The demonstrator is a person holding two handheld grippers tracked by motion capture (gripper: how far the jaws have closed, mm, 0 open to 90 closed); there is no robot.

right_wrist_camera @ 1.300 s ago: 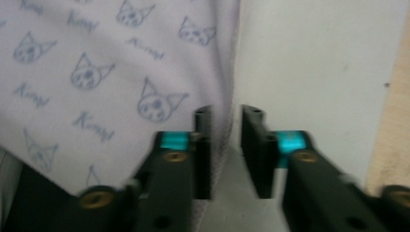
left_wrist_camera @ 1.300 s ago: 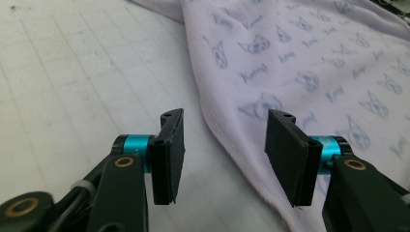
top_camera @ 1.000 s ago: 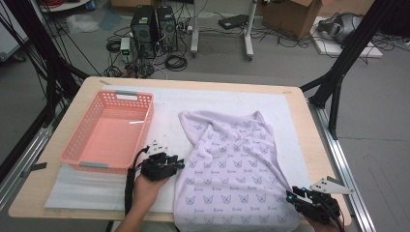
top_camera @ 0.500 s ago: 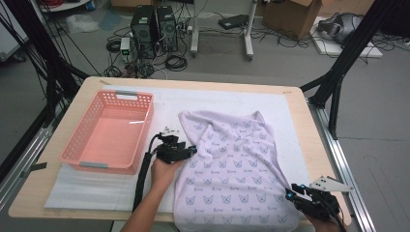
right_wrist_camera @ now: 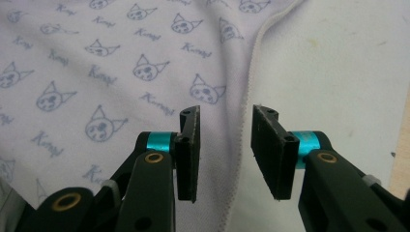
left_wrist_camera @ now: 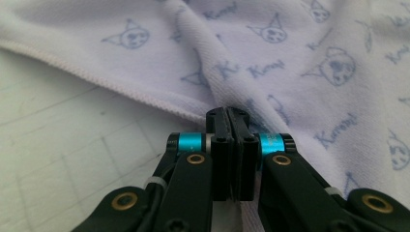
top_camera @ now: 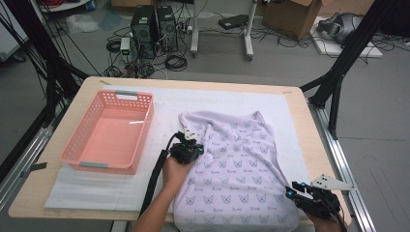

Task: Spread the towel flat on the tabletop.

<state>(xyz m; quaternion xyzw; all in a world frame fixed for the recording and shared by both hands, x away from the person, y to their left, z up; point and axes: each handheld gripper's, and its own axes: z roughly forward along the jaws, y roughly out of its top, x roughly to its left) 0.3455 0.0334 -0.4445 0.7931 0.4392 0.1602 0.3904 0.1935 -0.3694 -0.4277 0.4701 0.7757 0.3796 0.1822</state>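
My left tongs have just closed, clamped on the lavender cloth at its hem, right of the pink basket. The right gripper view shows my right tongs apart, straddling the cloth's other hem; the high view hides that gap.

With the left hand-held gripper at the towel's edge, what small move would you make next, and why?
Probably close the right hand-held gripper on the hem. Its jaws stand open astride the towel edge, while the left hand-held gripper has just closed on the other edge, cloth pinched between its jaws. Both edges held, the towel could then be lifted or folded.
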